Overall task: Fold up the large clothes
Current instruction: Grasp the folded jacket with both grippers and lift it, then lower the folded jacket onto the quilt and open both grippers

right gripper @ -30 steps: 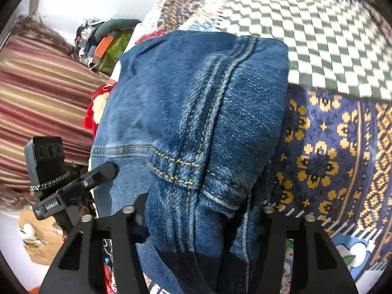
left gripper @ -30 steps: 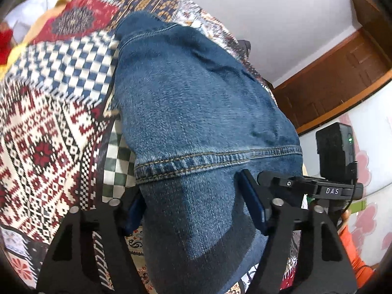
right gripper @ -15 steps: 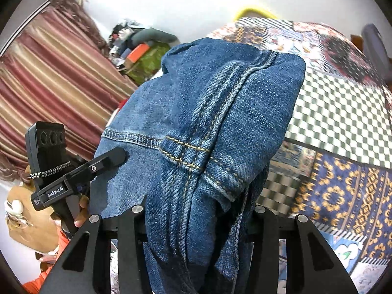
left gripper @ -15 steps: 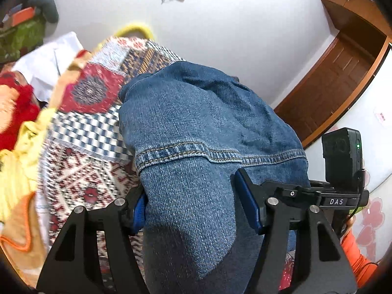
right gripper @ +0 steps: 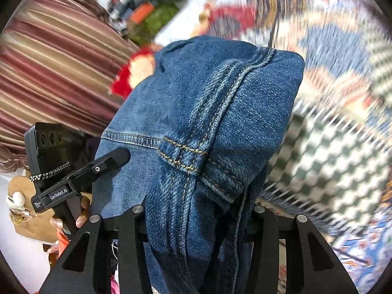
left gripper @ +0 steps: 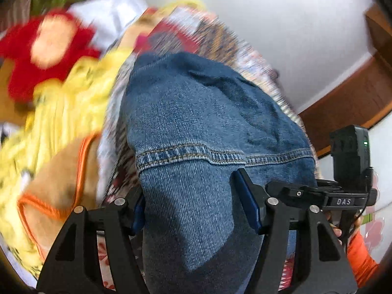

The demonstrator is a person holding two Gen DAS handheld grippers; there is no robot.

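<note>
Two grippers: each one grasps the same folded blue denim garment with orange stitching, which is carried in the air above the bed.
Left gripper: its black jaws with blue pads clench a thick fold of the denim; the cloth fills the gap and spills over them toward the camera.
Right gripper: its black jaws have just been closing, and a bunched seam of the denim is pinched between them, pads hidden under the cloth.
Denim garment: it bulges up and away from both pairs of jaws as a rounded bundle, a stitched hem running across it just beyond the jaws.
Person: fingers wrap the left gripper's handle in the right wrist view; an orange sleeve shows at the lower right of the left wrist view.
Patchwork bedspread in checks and red, blue and yellow patterns: it lies beneath and beyond the denim, blurred.
Red plush thing: it sits past the bed's edge, beside yellow cloth.
Striped maroon curtain: it hangs far left.
Brown wooden door: it stands against the white wall.
</note>
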